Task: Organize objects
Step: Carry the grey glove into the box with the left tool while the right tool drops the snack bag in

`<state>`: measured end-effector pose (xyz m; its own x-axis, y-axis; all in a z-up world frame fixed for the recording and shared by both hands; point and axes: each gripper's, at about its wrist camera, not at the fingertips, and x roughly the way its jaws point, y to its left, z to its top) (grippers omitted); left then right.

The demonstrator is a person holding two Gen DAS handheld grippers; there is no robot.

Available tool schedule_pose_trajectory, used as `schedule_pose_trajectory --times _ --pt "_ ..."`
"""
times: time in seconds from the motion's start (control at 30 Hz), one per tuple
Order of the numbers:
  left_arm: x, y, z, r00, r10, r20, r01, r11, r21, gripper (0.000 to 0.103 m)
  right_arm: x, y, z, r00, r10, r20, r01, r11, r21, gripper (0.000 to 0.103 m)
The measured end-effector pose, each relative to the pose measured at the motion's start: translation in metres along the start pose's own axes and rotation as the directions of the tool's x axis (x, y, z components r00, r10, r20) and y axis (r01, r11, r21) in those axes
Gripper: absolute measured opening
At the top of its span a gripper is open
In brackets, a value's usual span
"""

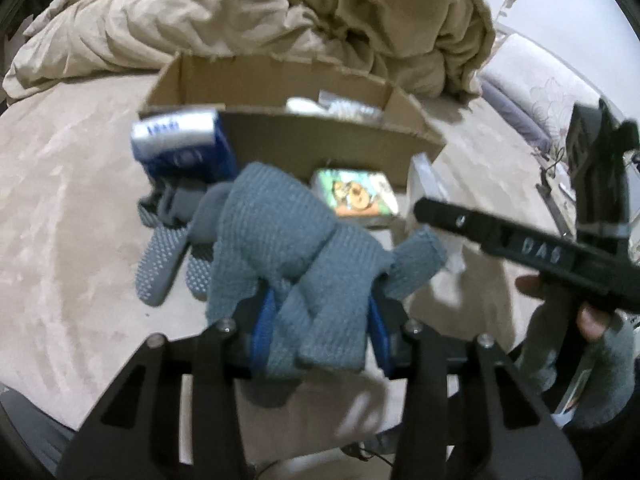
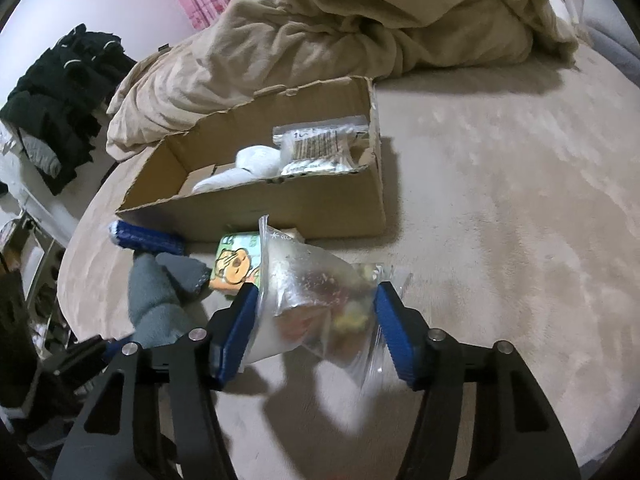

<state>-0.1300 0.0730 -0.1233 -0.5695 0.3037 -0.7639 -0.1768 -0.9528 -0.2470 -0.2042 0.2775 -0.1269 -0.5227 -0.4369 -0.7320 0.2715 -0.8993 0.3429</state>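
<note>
My left wrist view: close, angled down over bed toward cardboard box (image 1: pixel 320 136). My right wrist view: same tilt, from box's other side. Both share box, picture card (image 2: pixel 236 266), blanket (image 1: pixel 240 12).

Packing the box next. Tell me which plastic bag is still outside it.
The clear zip bag with colourful contents, between the right gripper's blue pads in front of the cardboard box. The other bag, labelled, already lies inside.

Bed (image 2: pixel 500 200) bears box (image 2: pixel 320 204), blanket (image 2: pixel 320 32)
</note>
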Motion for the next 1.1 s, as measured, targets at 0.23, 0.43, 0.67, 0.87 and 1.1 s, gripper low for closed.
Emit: schedule_pose_trajectory --times 0.23,0.43,0.67,0.87,1.1 --pt "-0.043 0.001 0.006 0.998 -0.012 0.057 0.013 1.000 -0.012 0.042 -0.033 0.013 0.002 0.999 0.001 0.041 0.000 1.000 -0.023 0.063" --pt "-0.078 0.011 0.016 0.995 0.003 0.104 0.002 0.999 -0.049 0.042 -0.069 0.027 0.012 0.995 0.028 0.096 -0.024 0.999 -0.049 0.063" --pt "-0.110 0.025 0.037 0.983 0.019 0.182 -0.006 0.997 -0.075 0.042 -0.097 0.051 0.029 0.986 0.045 0.162 -0.026 0.993 -0.115 0.063" --pt "-0.120 0.037 0.061 0.971 0.030 0.236 -0.012 0.997 -0.081 0.042 -0.106 0.073 0.050 0.975 0.031 0.221 0.014 0.980 -0.197 0.063" --pt "-0.108 0.051 0.088 0.966 0.040 0.255 -0.021 0.997 -0.077 0.042 -0.092 0.089 0.075 0.969 0.053 0.242 0.006 0.972 -0.237 0.063"
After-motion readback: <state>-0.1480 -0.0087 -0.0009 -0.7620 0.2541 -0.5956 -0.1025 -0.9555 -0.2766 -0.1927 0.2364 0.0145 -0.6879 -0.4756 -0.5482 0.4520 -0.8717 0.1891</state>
